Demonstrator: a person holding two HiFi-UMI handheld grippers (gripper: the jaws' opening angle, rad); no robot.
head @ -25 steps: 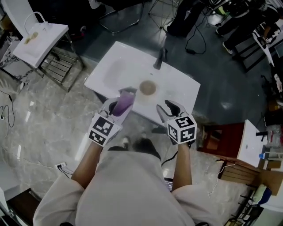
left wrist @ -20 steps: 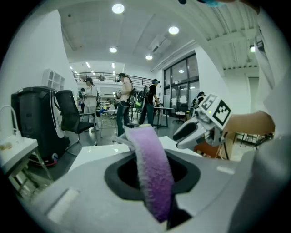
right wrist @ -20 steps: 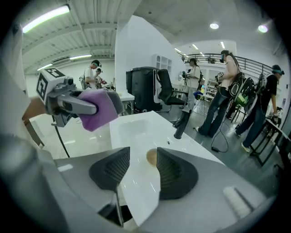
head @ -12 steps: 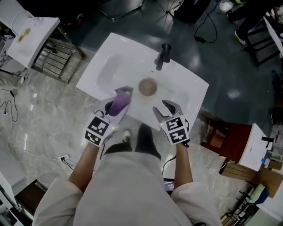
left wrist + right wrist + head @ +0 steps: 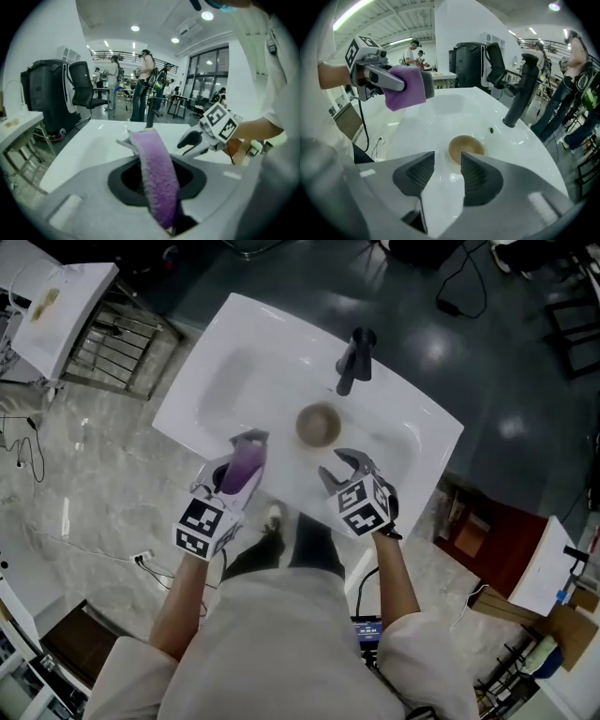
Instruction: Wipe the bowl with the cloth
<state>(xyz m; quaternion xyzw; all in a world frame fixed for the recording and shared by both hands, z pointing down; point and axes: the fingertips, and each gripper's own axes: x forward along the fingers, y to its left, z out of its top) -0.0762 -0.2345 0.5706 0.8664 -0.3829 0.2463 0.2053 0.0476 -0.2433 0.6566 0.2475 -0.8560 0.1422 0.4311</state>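
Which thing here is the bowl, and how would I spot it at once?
Find the big white sink. Inside it, just in front of the black faucet, sits the bowl. It is small, round and brownish, the only brown thing on all that white.

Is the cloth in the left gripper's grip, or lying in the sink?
In the grip: the jaws of the left gripper are clamped on the purple cloth, up above the white sink.

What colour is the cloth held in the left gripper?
Purple. The cloth shows best in the left gripper view, close up between the jaws.
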